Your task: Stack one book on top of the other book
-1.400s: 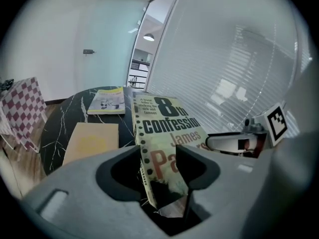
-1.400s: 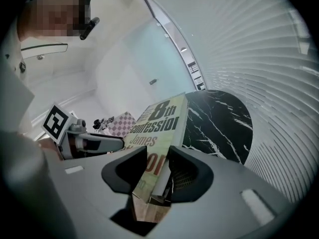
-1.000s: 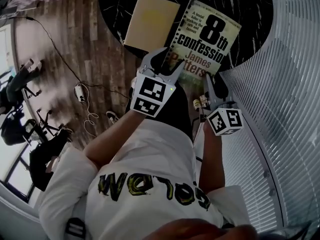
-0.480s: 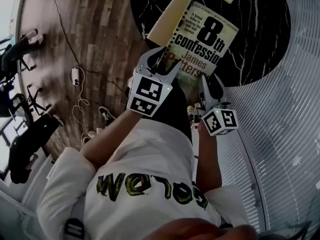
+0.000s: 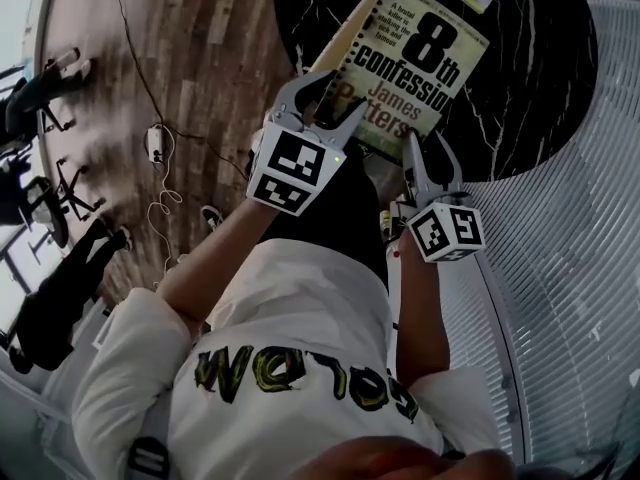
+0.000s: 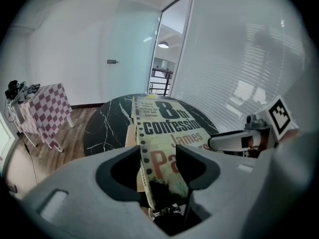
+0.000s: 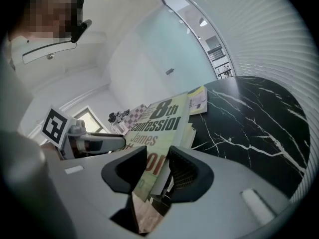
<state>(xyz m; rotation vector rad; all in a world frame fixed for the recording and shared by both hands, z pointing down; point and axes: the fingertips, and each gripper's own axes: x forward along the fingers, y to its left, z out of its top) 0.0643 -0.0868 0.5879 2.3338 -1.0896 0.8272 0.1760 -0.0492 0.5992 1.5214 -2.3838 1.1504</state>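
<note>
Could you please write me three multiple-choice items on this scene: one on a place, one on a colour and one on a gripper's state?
1. Where is the plain tan book?
A. lying on top of the paperback
B. partly hidden below the cream "8th confession" paperback
C. alone at the table's far edge

2. What colour is the round marble table top?
A. black with white veins
B. plain white
C. red

3. How do the fingers of the left gripper stand?
A. wide apart with nothing between them
B. closed on the paperback's near edge
C. closed on the tan book

Answers:
1 B: in the head view only a tan strip shows along the paperback's left side.
2 A: pale veins cross the dark top.
3 B: the left gripper view shows the paperback's cover clamped between both fingers.
</note>
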